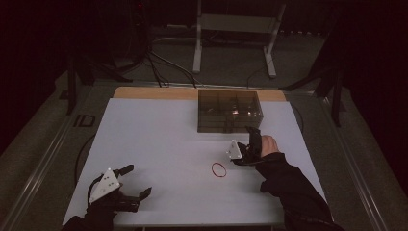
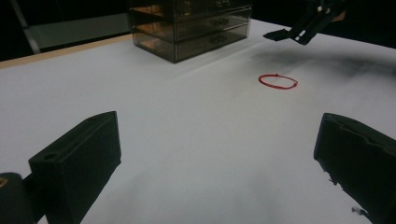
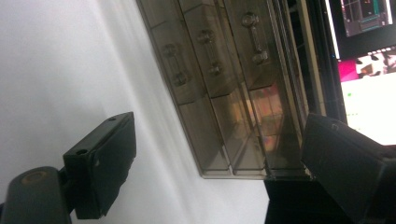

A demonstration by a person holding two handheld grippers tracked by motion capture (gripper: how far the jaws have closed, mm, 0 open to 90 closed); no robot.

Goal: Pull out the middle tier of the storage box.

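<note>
**Right gripper at the drawer box, red loop lying free**

From the high view we see a white-covered table [image 1: 163,144] with a smoky, see-through plastic drawer box [image 1: 230,110] standing near its far edge. A thin red elastic loop [image 1: 219,169] lies flat on the white surface, in front of the box and just beside the right gripper [image 1: 248,137], which hovers between the loop and the box with nothing in its jaws. The left gripper [image 1: 135,180] sits near the table's near left corner, well apart from the loop, its jaws spread wide.

In the left gripper view our two black jaws stand far apart with only bare table between them. Beyond them lies the red loop [image 2: 278,81], untouched, with the drawer box [image 2: 191,25] farther back and the right gripper [image 2: 303,29] hanging above the table to the loop's far side.

In the right gripper view the picture is rolled sideways. Our jaws stand apart and clamp nothing; between them we see the front of the drawer box [image 3: 224,93], its three stacked drawers each with a clear bar handle [image 3: 253,38].
</note>
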